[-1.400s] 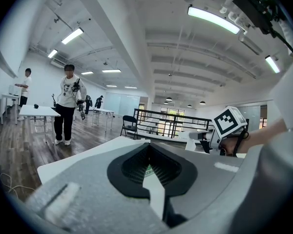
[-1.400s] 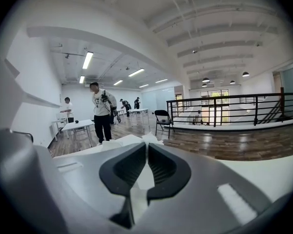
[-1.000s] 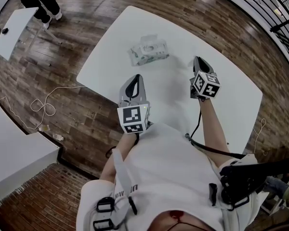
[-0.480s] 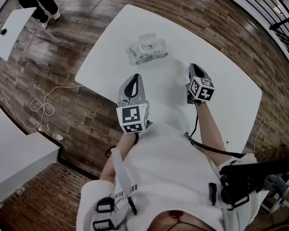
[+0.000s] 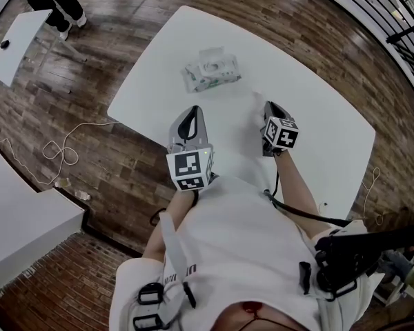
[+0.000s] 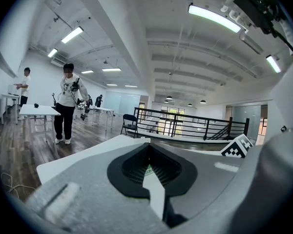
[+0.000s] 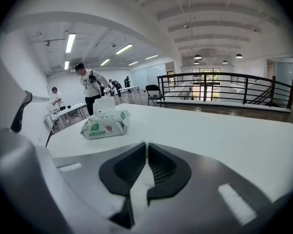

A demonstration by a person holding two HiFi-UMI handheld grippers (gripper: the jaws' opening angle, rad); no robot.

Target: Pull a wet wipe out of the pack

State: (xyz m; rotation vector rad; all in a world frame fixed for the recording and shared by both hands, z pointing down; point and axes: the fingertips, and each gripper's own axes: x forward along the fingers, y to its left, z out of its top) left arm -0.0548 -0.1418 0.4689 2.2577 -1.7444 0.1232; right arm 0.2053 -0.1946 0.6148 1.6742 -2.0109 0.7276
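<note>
Your left gripper (image 5: 192, 119) hangs closed and empty on your side of the pack (image 5: 211, 72), well apart from it. Your right gripper (image 5: 272, 109), right of the pack, is also closed and empty. You look to be on the approach. Next, part the jaws over the pack's flipped-up lid (image 7: 103, 105). The pack lies on a bare white table (image 5: 317, 116), with wooden floor (image 5: 124, 5) around it.

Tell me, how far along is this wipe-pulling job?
Barely begun. Done: the wipe pack has its flip lid apparently open. In hand: nothing; the left gripper and right gripper are both shut and empty, short of the pack on the white table. Left: reach in, pinch a wipe, pull it out.
</note>
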